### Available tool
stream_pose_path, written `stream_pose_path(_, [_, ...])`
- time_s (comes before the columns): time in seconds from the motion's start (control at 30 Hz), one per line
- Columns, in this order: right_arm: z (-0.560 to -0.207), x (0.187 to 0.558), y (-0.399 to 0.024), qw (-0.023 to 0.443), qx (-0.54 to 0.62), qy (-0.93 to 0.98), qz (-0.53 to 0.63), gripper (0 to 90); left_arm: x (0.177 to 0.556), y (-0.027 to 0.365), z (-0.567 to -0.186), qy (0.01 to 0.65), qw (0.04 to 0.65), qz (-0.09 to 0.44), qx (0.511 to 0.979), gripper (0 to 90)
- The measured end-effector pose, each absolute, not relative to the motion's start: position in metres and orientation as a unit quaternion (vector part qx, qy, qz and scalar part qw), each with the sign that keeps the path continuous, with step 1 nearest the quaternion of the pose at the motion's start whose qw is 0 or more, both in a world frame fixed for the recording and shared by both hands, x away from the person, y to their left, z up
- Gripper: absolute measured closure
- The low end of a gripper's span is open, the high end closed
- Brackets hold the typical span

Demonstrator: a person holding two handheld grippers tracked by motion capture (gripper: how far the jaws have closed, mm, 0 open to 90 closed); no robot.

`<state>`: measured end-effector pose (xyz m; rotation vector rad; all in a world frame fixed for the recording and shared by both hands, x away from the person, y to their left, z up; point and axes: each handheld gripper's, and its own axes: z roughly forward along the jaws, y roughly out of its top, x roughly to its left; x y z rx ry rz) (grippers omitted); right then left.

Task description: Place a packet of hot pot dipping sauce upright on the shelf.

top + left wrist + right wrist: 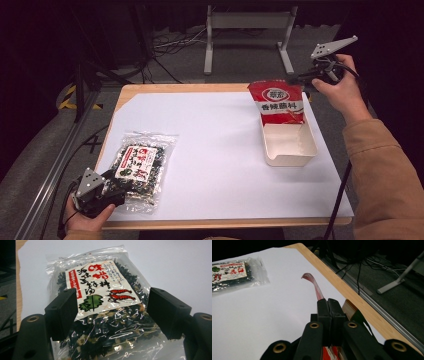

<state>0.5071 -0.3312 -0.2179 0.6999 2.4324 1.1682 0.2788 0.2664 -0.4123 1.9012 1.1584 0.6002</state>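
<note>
Your right gripper (306,77) was clamped shut on the top edge of the red snack packet (278,102), at the far right of the bench (220,150). The packet stood nearly upright, its long axis running from that pinched top edge down into the white tray (290,144), where its lower end sat against the far wall. Its printed face was turned toward you: red at the top with a round emblem, a white band of dark characters below it. In the right gripper view the packet (313,283) showed edge-on as a thin red strip curving away from the closed jaws, its free corner curled over the white sheet (262,315).

The tray lay with its long axis running away from you, and its near half was bare.

Your left gripper (107,187) sat at the near left corner of the bench with its jaws standing wide apart, one on either side of the near end of the seaweed packet (105,307); the pads were not pressing on it. That clear bag lay flat on the sheet, its long axis running away from you and leaning slightly right. It held dark flakes with pale bits, under a white label with red and black characters, two red shrimp and a green leaf.

The two packets were well apart.
</note>
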Motion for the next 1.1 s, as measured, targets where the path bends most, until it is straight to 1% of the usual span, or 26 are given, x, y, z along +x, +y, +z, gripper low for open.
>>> stream_pose_path(0.27, [-0.231,0.500,-0.362,0.194,0.310,0.835,0.411,88.8,0.291,0.257,-0.413,0.446,0.408,0.230,0.763,25.4])
stream_pose_path(0.4, [-0.235,0.499,-0.370,0.194,0.338,0.825,0.409,88.8,0.293,0.256,-0.412,0.442,0.409,0.230,0.764,25.4])
stream_pose_path(0.6, [-0.240,0.499,-0.375,0.199,0.366,0.815,0.402,88.8,0.292,0.256,-0.411,0.442,0.412,0.233,0.762,25.4])
stream_pose_path(0.93, [-0.252,0.501,-0.380,0.189,0.402,0.809,0.385,88.3,0.291,0.259,-0.410,0.444,0.417,0.232,0.758,25.4])
stream_pose_path(1.03, [-0.252,0.499,-0.380,0.193,0.400,0.805,0.393,87.5,0.292,0.258,-0.410,0.442,0.416,0.232,0.760,25.4])
stream_pose_path(1.1, [-0.248,0.495,-0.379,0.200,0.394,0.798,0.408,82.8,0.292,0.258,-0.409,0.441,0.415,0.233,0.761,25.1])
